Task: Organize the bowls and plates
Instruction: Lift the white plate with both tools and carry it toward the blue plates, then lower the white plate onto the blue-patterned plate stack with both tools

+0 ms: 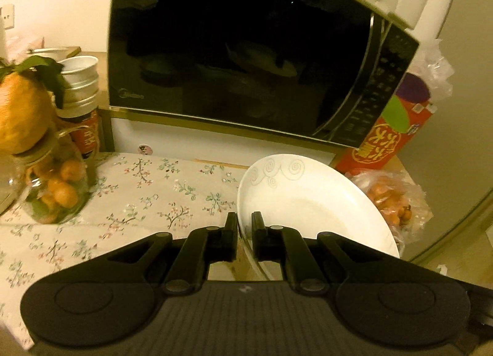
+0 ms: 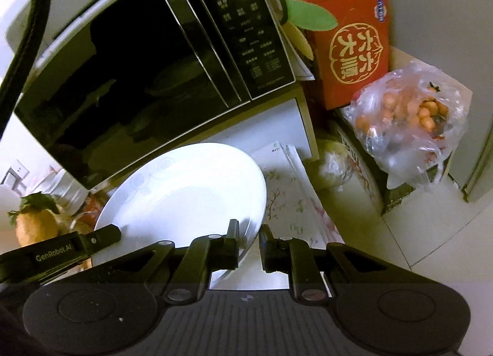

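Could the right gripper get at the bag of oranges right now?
Probably not as things stand. The right gripper is shut on the rim of the white plate, which the left gripper also grips. The bag itself sits uncovered on a box beside the microwave.

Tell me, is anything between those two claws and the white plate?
No. Both claws already pinch the white plate by its rim: the left claw on one edge, the right claw on the opposite edge. Nothing visible lies between.

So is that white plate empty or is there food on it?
Empty: the white plate shows only bare white surface and faint swirl patterns.
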{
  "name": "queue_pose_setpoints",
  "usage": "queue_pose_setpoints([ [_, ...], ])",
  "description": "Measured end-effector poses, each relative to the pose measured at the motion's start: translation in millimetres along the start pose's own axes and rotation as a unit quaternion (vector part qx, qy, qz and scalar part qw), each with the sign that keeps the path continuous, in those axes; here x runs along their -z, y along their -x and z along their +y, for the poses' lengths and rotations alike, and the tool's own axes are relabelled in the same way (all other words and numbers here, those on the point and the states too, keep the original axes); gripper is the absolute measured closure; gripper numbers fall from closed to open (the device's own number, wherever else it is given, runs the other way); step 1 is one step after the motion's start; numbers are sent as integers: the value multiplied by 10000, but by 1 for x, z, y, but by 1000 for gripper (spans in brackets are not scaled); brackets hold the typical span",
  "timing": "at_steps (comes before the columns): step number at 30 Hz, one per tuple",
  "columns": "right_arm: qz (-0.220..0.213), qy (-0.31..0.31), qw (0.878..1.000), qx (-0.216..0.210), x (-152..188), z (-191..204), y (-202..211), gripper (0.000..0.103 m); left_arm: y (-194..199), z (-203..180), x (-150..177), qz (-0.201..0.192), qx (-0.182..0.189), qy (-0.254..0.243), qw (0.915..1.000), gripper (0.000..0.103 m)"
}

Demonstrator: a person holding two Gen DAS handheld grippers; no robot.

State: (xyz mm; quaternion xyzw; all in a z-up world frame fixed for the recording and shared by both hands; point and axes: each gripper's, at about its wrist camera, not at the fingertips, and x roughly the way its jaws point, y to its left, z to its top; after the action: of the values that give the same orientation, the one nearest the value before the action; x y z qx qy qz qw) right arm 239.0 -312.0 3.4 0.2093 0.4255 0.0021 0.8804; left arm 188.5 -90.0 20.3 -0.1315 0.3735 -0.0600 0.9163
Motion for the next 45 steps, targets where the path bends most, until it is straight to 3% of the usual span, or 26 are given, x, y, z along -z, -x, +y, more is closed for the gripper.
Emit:
queue_pose_setpoints([
  [12, -246, 210, 9991, -270, 43, 25, 79, 89, 88, 18, 33, -453, -74, 84, 9989, 96],
  [19, -190, 457, 9978, -443, 79, 42, 104, 89, 121, 43, 65, -444, -177, 339, 9983, 96],
  [30, 189, 926, 9934, -649, 140, 72, 112, 89, 154, 92, 118, -352, -493, 722, 9955, 96],
  [45, 866, 1449, 9825, -786, 203, 116, 87, 89, 164, 157, 169, -67, -942, 1100, 9894, 96],
])
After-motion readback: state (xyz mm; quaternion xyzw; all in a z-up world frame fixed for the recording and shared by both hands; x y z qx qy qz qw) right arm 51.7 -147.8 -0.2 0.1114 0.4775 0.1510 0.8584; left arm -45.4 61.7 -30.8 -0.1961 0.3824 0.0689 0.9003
